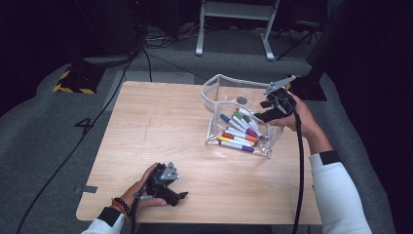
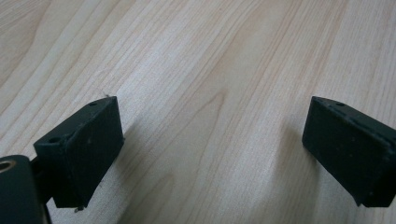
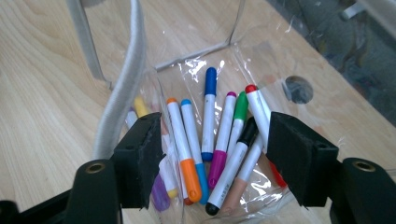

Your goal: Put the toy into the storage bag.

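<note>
While the left hand-held gripper (image 1: pixel 168 187) rests on the wooden tabletop (image 1: pixel 160 126) near its front edge, the right hand-held gripper (image 1: pixel 272 109) hovers at a clear pouch (image 1: pixel 214 92) of markers (image 1: pixel 238 131). Left gripper view: jaws spread wide over bare wood. Right gripper view: jaws apart above the markers (image 3: pixel 210 135), gripping nothing.
</note>
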{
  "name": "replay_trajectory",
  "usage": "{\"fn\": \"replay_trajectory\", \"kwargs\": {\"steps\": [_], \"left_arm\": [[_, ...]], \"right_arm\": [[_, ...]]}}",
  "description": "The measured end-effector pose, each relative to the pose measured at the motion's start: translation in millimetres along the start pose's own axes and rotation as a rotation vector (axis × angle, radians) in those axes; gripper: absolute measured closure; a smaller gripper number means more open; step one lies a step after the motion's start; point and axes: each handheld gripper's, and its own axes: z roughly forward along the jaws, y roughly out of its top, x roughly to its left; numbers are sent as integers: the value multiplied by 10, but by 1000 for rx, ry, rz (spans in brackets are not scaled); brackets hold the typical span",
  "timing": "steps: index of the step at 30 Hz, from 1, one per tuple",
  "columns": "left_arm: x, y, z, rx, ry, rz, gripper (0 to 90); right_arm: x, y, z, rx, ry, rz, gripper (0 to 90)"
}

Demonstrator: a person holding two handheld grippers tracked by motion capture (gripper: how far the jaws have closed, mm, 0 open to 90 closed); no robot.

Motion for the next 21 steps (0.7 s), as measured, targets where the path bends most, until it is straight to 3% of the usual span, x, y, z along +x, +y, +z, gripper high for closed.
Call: {"fn": "replay_trajectory", "kwargs": {"steps": [13,21], "left_arm": [[0,0,1,0,-1,0,55],[0,0,1,0,-1,0,55]], "right_arm": [[25,-46,-312,-156,-25,54,304],[82,-126,-479,-202,-47,58,291]]}}
